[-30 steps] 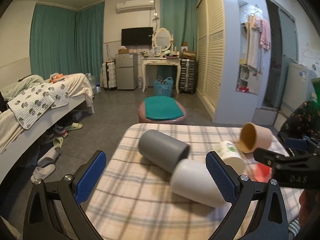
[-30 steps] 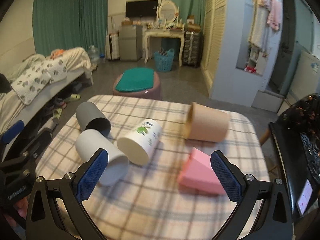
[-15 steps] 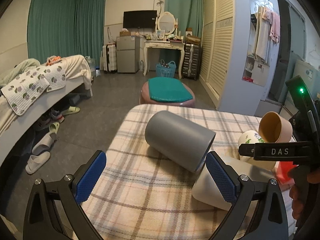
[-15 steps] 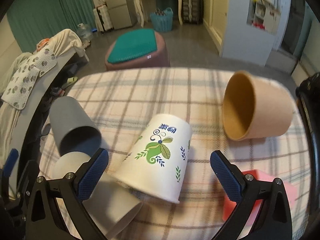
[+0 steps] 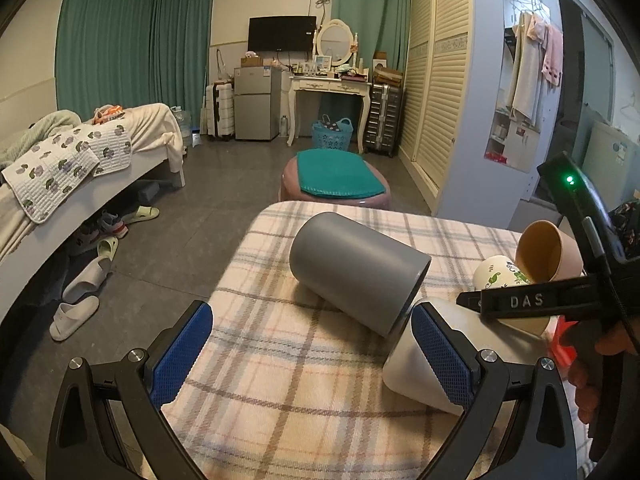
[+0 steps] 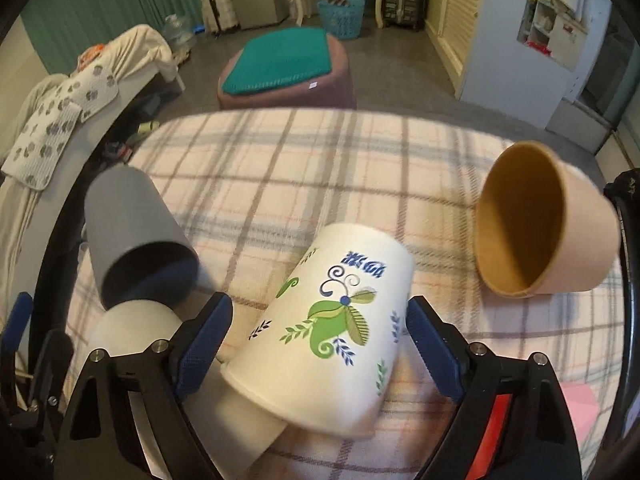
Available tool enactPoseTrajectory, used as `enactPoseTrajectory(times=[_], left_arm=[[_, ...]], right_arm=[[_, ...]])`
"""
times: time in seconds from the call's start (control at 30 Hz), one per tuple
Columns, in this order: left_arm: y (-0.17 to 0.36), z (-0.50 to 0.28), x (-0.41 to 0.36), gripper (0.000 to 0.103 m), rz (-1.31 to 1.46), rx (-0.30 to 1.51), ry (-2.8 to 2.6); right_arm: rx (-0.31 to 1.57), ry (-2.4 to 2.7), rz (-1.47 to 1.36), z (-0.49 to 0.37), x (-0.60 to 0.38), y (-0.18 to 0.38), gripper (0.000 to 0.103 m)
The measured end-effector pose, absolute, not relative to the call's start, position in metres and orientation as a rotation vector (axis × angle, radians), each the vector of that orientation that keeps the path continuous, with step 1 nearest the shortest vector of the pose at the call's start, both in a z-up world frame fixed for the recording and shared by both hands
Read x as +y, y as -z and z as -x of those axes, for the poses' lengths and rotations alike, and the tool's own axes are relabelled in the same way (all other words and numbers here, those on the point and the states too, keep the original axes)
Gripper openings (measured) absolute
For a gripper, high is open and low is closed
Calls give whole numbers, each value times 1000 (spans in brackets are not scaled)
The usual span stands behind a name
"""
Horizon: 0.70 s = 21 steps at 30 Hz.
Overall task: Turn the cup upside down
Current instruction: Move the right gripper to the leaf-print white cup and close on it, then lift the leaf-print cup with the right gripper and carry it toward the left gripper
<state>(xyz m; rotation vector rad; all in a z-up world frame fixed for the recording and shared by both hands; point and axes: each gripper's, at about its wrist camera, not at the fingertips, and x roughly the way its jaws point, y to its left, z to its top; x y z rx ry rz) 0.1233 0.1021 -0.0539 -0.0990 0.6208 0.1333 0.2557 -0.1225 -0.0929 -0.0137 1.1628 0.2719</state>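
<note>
Left wrist view: left gripper (image 5: 312, 354) has fingers spread wide, holding nothing, low over the plaid surface (image 5: 280, 380); grey cup (image 5: 356, 272) lies on its side just ahead, its mouth end touching the plain white cup (image 5: 416, 376), which sits partly behind the right pad. Right gripper's body crosses in from the right edge w/ tan cup (image 5: 548, 252) beyond it. Right wrist view: right gripper (image 6: 320, 340) straddles the leaf cup (image 6: 332, 332), fingers (image 6: 204, 336) released, a pad on each side of the cup wall but not yet pressing as far as I can tell. Leaf cup lies on its side, mouth toward the camera, leaning over the white cup at lower left; tan cup well apart to the right, pink block (image 6: 580, 404) at the edge. To do this well, imo: close gently mid-body so the thin wall doesn't crush, lift clear of the white cup before rotating, then set it down mouth-first and flat.
</note>
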Motion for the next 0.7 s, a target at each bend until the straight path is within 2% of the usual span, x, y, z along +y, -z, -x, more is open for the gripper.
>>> enactPoseTrajectory(times=[0.07, 0.1, 0.13, 0.53, 0.7], left_arm=[[51, -119, 101, 103, 91, 620, -138], [49, -116, 100, 103, 86, 617, -141], [48, -115, 99, 103, 83, 615, -143], [15, -75, 79, 103, 72, 561, -135], [18, -60, 72, 103, 72, 580, -127]], right_arm=[[1176, -277, -17, -259, -126, 95, 77], [1167, -275, -16, -258, -128, 94, 68], [1160, -276, -21, -257, -129, 92, 65], [971, -345, -93, -186, -162, 10, 62], [941, -351, -74, -128, -166, 5, 62]])
